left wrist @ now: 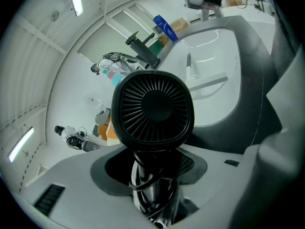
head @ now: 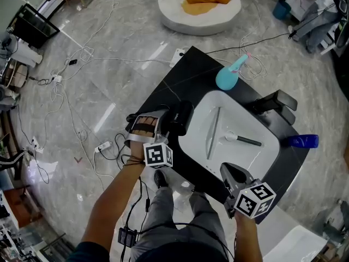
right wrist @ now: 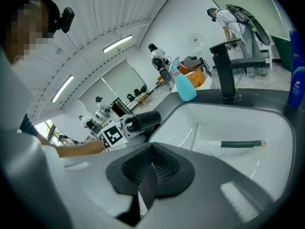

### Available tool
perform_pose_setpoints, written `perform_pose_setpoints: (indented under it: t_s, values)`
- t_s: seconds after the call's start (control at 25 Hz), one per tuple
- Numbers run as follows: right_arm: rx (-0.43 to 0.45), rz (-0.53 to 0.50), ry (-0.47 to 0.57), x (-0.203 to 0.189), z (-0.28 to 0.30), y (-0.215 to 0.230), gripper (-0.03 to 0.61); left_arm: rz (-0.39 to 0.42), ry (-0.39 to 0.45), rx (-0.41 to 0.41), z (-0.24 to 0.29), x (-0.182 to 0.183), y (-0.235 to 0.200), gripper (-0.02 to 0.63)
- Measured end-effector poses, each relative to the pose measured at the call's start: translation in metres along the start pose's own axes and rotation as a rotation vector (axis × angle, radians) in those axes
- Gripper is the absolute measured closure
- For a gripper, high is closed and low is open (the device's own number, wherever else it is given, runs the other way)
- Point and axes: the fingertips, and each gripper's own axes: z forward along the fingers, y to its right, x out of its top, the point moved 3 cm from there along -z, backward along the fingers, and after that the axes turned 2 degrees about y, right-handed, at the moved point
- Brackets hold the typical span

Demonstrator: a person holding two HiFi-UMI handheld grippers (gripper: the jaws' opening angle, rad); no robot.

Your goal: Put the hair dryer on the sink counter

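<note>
The black hair dryer (head: 181,117) is over the black counter's (head: 163,97) left strip, beside the white basin (head: 240,157). My left gripper (head: 165,123) is shut on its handle, with the cord bunched between the jaws. In the left gripper view the dryer's rear grille (left wrist: 153,107) fills the middle above that gripper (left wrist: 153,187). Whether the dryer touches the counter I cannot tell. My right gripper (head: 227,172) hovers at the basin's near edge, shut on nothing; its pads (right wrist: 164,168) meet. The right gripper view shows the hair dryer (right wrist: 143,120) beyond.
A teal spray bottle (head: 229,76), a black faucet (head: 275,106) and a blue bottle (head: 300,141) stand along the counter's far and right sides. A dark-handled brush (head: 243,140) lies in the basin. Cables (head: 82,53) trail over the marble floor to the left.
</note>
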Motion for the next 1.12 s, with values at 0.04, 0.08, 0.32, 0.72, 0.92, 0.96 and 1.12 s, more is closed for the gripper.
perform_pose_setpoints:
  t_s: [0.04,0.08,0.32,0.72,0.92,0.96,1.12]
  values:
    - [0.0,0.0,0.0,-0.001,0.0,-0.001,0.568,0.01,-0.005,0.006,0.001,-0.001,0.0,0.403]
    - [0.001,0.0,0.0,-0.002,-0.001,-0.001,0.568,0.024,-0.011,0.009,0.003,-0.002,0.001,0.403]
    - [-0.004,-0.001,-0.004,-0.01,-0.005,-0.002,0.568,0.069,-0.009,-0.019,0.01,-0.006,0.008,0.4]
    - [-0.008,0.001,0.0,-0.023,-0.015,-0.007,0.568,0.027,0.017,-0.119,0.008,-0.007,0.01,0.399]
    - [-0.007,0.004,-0.009,-0.029,-0.016,-0.012,0.568,0.019,0.026,-0.162,0.004,-0.007,0.011,0.394]
    - [-0.006,0.003,-0.009,-0.029,-0.015,-0.013,0.568,0.023,0.026,-0.168,0.004,-0.007,0.011,0.393]
    - [-0.005,0.003,-0.01,-0.029,-0.014,-0.011,0.568,0.059,0.027,-0.175,0.004,-0.007,0.012,0.391]
